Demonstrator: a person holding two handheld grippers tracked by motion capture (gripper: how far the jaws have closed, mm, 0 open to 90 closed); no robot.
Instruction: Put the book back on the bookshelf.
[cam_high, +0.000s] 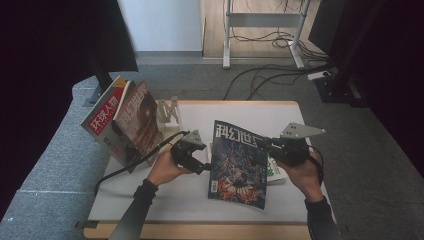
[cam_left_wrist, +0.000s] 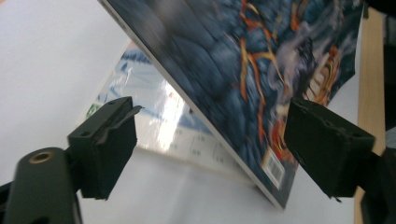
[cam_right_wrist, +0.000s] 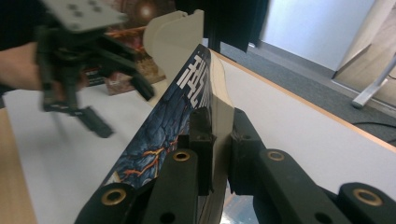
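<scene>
The right tool (cam_high: 265, 143) pinches the dark-blue illustrated magazine (cam_high: 237, 162) tilted above the white surface (cam_high: 170, 192), right of the beige bookstand (cam_high: 169, 113), left tool (cam_high: 192, 159) spread beside it, likely shelving next.

Lab: grey carpet (cam_high: 60, 165); floor cables (cam_high: 265, 75); desk frame (cam_high: 260, 30).
</scene>
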